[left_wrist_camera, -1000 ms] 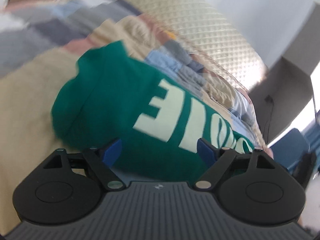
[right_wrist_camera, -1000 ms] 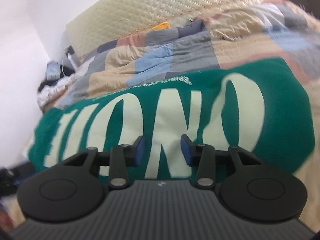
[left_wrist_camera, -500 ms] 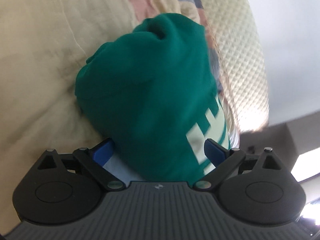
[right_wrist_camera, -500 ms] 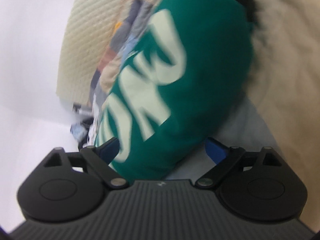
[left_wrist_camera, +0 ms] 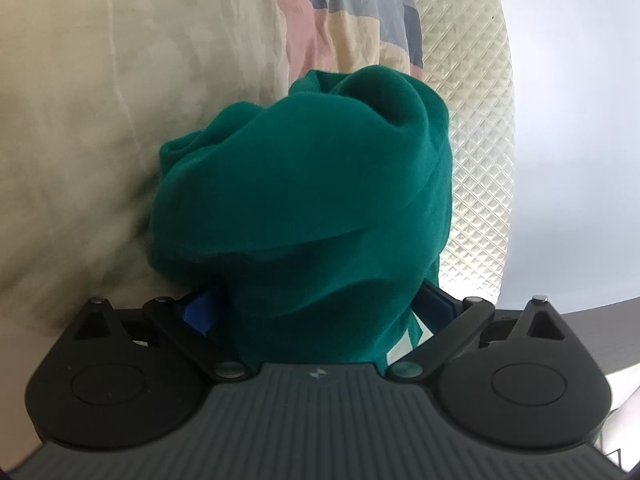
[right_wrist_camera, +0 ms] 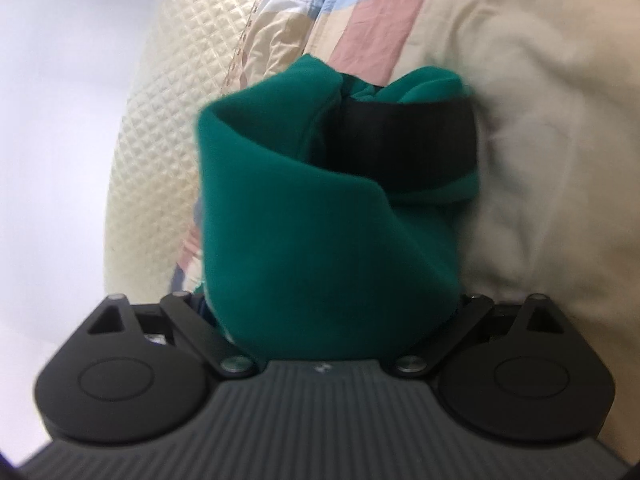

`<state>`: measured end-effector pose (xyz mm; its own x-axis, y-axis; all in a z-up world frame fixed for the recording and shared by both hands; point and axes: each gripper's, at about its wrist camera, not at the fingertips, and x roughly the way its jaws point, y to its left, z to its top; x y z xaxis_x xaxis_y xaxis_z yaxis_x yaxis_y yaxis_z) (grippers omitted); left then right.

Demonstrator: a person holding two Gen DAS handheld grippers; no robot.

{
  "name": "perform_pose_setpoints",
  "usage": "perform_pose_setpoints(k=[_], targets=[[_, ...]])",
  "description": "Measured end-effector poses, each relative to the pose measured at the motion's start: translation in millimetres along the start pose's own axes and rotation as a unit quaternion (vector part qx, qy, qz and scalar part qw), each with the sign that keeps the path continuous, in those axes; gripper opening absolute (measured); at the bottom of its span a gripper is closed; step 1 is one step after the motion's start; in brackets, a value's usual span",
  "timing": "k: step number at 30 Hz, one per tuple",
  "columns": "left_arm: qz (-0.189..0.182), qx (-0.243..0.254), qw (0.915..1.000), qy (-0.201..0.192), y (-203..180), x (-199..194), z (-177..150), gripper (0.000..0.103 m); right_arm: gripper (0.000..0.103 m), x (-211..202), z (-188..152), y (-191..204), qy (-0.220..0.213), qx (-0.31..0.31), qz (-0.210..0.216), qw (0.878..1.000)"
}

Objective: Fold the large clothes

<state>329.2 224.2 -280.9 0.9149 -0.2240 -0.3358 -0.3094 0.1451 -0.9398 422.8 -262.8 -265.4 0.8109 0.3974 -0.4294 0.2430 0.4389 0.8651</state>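
Left gripper (left_wrist_camera: pixel 316 308): jaws spread wide, w/ a thick bunch of the green sweatshirt (left_wrist_camera: pixel 304 200) sitting between them. One blue pad (left_wrist_camera: pixel 198 312) shows at the left edge of the cloth; can't tell if it presses or just flanks the bundle. No clear pinch, so I read it as loose, not gripped.

Right gripper (right_wrist_camera: pixel 332 312): same story, jaws about as wide as they go, green sweatshirt (right_wrist_camera: pixel 320 248) filling the gap, pads mostly hidden behind fabric. A black band (right_wrist_camera: pixel 404 140), prob. collar or hem lining, shows at the far end of the bundle.

Key relation: garment lies straight ahead of both grippers, starting right at the jaws and running away from each camera toward the quilted headboard (left_wrist_camera: pixel 476 160). It sits bunched on the cream bedding (left_wrist_camera: pixel 80 120), patchwork blanket (right_wrist_camera: pixel 360 36) behind. Both views are rolled sideways, so the bed surface reads as a wall.

Neither hand is nearer; each has cloth in its mouth. Next grab prob. needs closing on an edge, not the bulk. Fold looks far from done, judging by the lump.
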Motion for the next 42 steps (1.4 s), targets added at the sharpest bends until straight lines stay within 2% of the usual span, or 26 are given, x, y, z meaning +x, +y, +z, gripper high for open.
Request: perform_pose_setpoints(k=[2, 3, 6, 11, 12, 17, 26, 35, 39, 42], targets=[[0.005, 0.016, 0.9999, -0.004, -3.0, 3.1, -0.8, 0.099, 0.093, 4.6, 0.8, 1.1, 0.001, -0.001, 0.007, 1.000], [0.008, 0.029, 0.9995, -0.005, -6.4, 5.1, -1.6, 0.098, 0.083, 5.4, 1.0, 1.1, 0.002, -0.002, 0.008, 1.000], [0.010, 0.056, 0.9983, -0.008, -11.5, 6.8, -2.7, 0.084, 0.066, 9.8, 0.6, 2.1, 0.006, -0.013, 0.015, 1.000], [-0.001, 0.080, 0.9968, -0.008, -23.1, 10.9, 4.0, 0.058, 0.050, 0.1, 2.3, 13.8, -0.002, -0.041, 0.036, 0.998], [-0.002, 0.085, 0.9963, -0.010, -25.3, 9.9, 4.8, 0.056, 0.049, -5.2, 4.3, 17.5, -0.004, -0.051, 0.042, 0.998], [-0.011, 0.105, 0.9944, -0.013, -33.2, 0.8, 6.1, 0.045, 0.045, -26.6, 2.4, 32.4, -0.012, -0.070, 0.075, 0.995], [-0.045, 0.131, 0.9903, -0.001, -46.2, -40.5, -3.8, 0.041, 0.045, -88.6, -6.9, 49.8, -0.022, -0.095, 0.101, 0.990], [-0.088, 0.204, 0.9750, 0.014, -96.6, -76.1, -36.1, 0.039, 0.045, -153.5, -3.1, 82.2, -0.049, -0.127, 0.125, 0.983], [-0.091, 0.195, 0.9762, 0.023, -105.0, -79.1, -48.4, 0.039, 0.045, -168.7, 5.3, 94.6, -0.062, -0.145, 0.135, 0.978], [-0.073, 0.186, 0.9793, 0.030, -94.3, -79.6, -61.7, 0.039, 0.045, -172.8, 8.5, 88.8, -0.051, -0.158, 0.117, 0.979]])
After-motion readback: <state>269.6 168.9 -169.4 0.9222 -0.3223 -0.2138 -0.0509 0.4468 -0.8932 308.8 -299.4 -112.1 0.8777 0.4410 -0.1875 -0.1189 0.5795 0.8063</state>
